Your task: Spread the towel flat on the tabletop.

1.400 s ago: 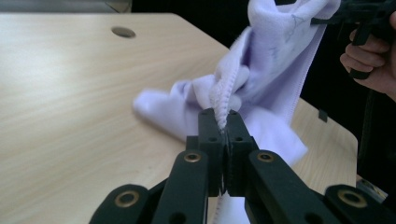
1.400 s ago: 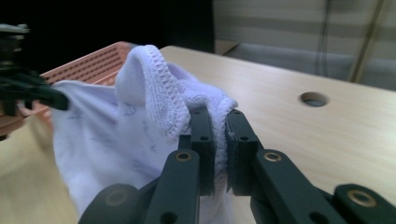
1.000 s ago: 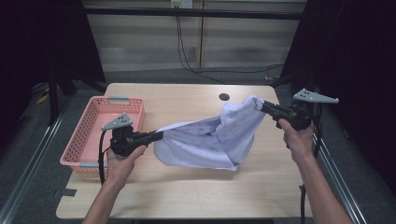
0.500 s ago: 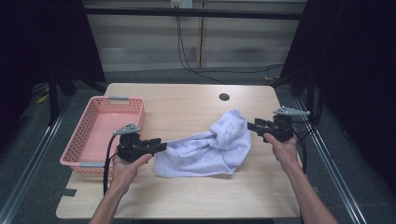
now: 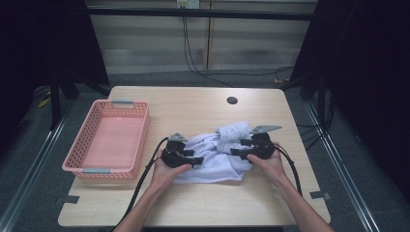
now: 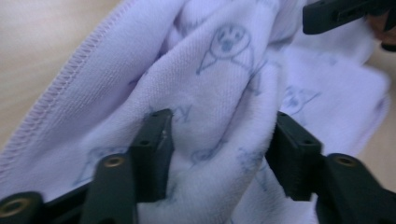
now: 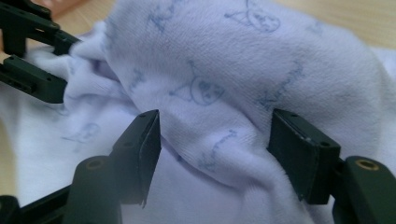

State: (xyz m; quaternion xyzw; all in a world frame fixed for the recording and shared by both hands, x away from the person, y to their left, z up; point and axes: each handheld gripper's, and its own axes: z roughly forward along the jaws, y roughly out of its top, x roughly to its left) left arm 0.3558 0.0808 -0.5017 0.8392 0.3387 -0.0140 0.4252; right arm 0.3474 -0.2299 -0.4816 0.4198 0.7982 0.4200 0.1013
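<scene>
A pale lilac towel printed with small cartoon figures lies bunched in a heap on the wooden table. My left gripper rests low at the heap's left side. My right gripper sits at its right side, and the two point toward each other. In the left gripper view a fold of towel bulges between the parted jaws of the left gripper. The right gripper likewise straddles a hump of towel. Both pairs of jaws have just been opening, with cloth still lying between them.
A pink plastic basket stands with nothing in it at the table's left. A round cable hole is near the far edge. Black cables trail from both grippers toward the table's near edge. Dark floor surrounds the table.
Both hands came down and drew closer together. The towel, held up and stretched between the shut grippers, has sunk into a heap on the table. Both pairs of jaws have parted.
</scene>
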